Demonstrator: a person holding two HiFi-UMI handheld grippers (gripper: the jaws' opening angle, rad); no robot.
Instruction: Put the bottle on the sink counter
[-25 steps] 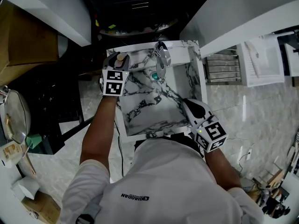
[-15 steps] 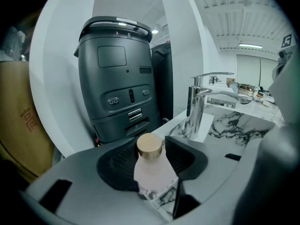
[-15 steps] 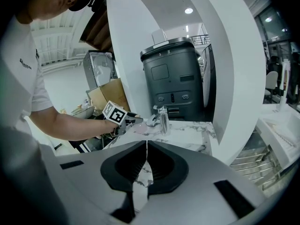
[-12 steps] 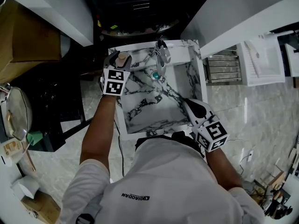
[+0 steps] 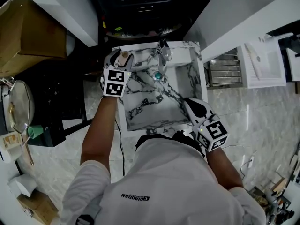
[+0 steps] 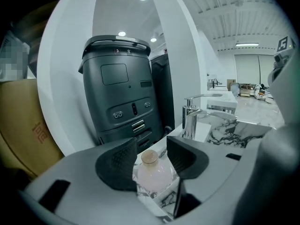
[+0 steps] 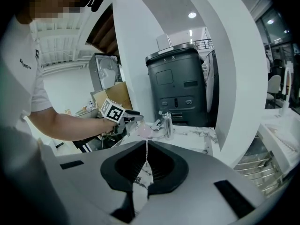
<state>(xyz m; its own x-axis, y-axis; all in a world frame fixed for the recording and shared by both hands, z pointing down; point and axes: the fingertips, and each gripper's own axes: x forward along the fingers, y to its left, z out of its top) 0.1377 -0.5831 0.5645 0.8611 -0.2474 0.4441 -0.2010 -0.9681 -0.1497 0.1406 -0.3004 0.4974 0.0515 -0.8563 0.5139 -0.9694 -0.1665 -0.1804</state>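
Nearest item: right gripper (image 7: 146, 153), jaws pressed together with nothing between them, at the near right corner of the sink counter (image 5: 196, 76); judged idle, kept out of the working hand's way. Next: marble basin (image 5: 150, 100), veined grey on white, nothing visible lying in it. Beyond it: chrome faucet (image 5: 162, 53) at the counter's back edge, spout reaching over the basin. Left of the faucet: bottle (image 6: 153, 175), pale pink and round-bodied with a cork stopper (image 6: 149, 157), standing upright on the counter's far left corner; judged placed there because the ledge is flat and clear of the basin. Around it: left gripper (image 6: 151, 149), jaws spread wide and just lately opening. The bottle sits low between the pads, which flank its neck and shoulders and do not appear to press on it. Judged a release: the bottle rests on its own base, and the gripper must still clear it without nudging it over. Farthest: dark grey machine (image 6: 122, 93), upright behind the counter.
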